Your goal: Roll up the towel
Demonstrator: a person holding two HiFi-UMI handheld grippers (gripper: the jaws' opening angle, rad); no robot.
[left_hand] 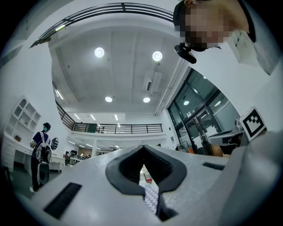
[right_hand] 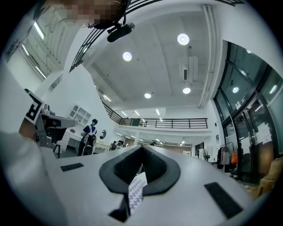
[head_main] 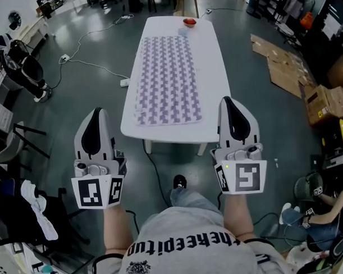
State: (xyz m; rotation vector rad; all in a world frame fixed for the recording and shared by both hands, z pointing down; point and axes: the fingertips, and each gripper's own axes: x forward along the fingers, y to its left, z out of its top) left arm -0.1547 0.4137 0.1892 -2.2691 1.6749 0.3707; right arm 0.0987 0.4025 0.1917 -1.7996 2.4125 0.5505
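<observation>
The towel (head_main: pixel 168 80) lies flat on the tabletop (head_main: pixel 215 70), upper centre. Below it, the left hand-held gripper (head_main: pixel 97 114) and right hand-held gripper (head_main: pixel 228 101) are shut and empty. Best open them, then pinch both near corners evenly.

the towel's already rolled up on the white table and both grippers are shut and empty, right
Not quite: the towel is not rolled up; the head view shows it spread flat along the white table. The rest holds: the left gripper and the right gripper are both shut and empty.
</observation>
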